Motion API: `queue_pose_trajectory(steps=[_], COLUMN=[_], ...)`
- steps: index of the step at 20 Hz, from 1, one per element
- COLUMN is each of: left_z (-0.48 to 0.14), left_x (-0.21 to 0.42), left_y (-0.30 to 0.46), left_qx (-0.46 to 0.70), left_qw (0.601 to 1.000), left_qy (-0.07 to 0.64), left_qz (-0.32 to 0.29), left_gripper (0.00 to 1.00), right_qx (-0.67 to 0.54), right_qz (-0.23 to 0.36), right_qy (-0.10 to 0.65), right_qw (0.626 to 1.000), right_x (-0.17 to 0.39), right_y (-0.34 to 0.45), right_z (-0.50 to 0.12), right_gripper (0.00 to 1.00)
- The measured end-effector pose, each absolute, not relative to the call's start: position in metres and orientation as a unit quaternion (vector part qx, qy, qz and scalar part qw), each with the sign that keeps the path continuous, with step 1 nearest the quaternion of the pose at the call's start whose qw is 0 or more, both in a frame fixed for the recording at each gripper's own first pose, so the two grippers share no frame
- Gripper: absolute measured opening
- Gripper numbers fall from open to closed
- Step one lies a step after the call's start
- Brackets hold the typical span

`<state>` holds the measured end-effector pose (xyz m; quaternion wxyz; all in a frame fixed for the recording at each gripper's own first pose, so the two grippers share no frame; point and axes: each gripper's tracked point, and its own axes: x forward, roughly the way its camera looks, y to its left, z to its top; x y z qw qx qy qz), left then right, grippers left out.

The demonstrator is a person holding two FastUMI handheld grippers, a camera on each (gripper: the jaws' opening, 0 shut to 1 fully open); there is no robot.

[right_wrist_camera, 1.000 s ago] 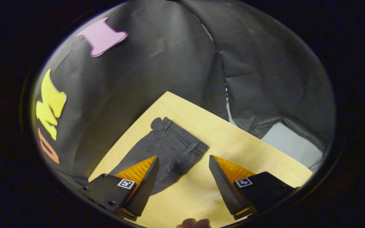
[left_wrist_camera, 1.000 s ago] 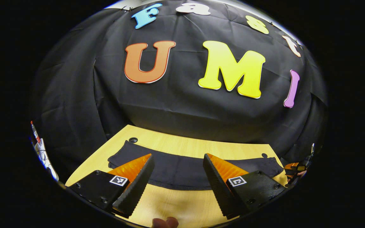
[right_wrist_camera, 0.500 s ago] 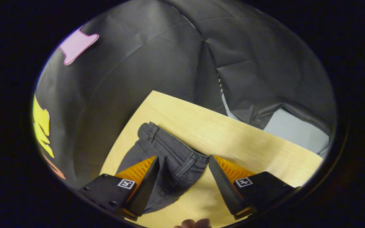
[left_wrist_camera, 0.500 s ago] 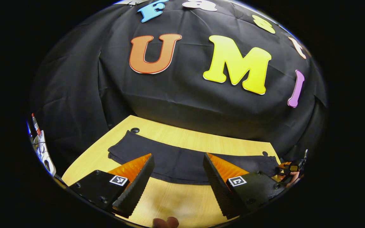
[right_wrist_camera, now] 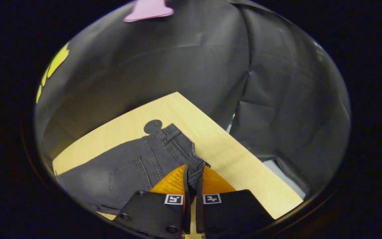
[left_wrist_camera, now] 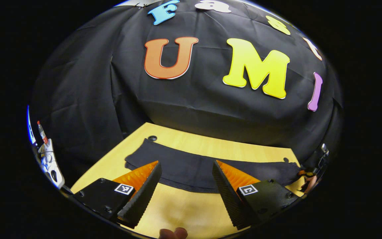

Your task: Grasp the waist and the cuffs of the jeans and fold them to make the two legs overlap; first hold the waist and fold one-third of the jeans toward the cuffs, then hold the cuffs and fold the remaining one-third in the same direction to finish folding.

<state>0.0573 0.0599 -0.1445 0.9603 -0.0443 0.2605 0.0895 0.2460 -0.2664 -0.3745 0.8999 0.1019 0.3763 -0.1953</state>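
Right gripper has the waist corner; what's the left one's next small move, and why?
Probably ease the left gripper forward and down to the jeans hem near the cuffs. The right gripper is pinched on the waist, while the left hangs open above the bare table, short of the cloth.

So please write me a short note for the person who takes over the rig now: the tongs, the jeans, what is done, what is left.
Right tongs: shut on the waist corner of the jeans.
Left tongs: open, above the table, short of the jeans' near edge, holding nothing.
Jeans: spread flat along the table, unfolded.
Done: waist gripped.
Left: grip the cuffs, overlap the legs, fold the waist third toward the cuffs, then fold the cuff third.
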Motion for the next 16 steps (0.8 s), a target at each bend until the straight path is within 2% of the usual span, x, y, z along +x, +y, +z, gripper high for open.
queue_pose_trajectory(steps=[8,9,10,12,16], left_z=[-0.156,-0.154,-0.15,-0.141,-0.136], left_x=[0.04,0.039,0.04,0.039,0.032], left_y=[0.113,0.122,0.129,0.147,0.183], left_qx=[-0.047,-0.032,-0.016,0.006,0.009], left_qw=[0.96,0.963,0.966,0.971,0.973], left_qy=[0.246,0.237,0.225,0.2,0.172], left_qz=[0.123,0.128,0.128,0.133,0.152], left_gripper=[0.99,0.99,0.99,0.99,0.99], right_qx=[-0.023,-0.045,-0.064,-0.087,-0.092], right_qz=[-0.098,-0.072,-0.046,0.012,0.124], right_qy=[0.286,0.271,0.257,0.232,0.228], right_qw=[0.953,0.959,0.963,0.969,0.961], right_x=[0.245,0.245,0.236,0.217,0.179], right_y=[-0.214,-0.195,-0.181,-0.145,-0.087], right_z=[-0.284,-0.268,-0.248,-0.208,-0.148], right_gripper=[0.09,0.11,0.07,0.07,0.06])
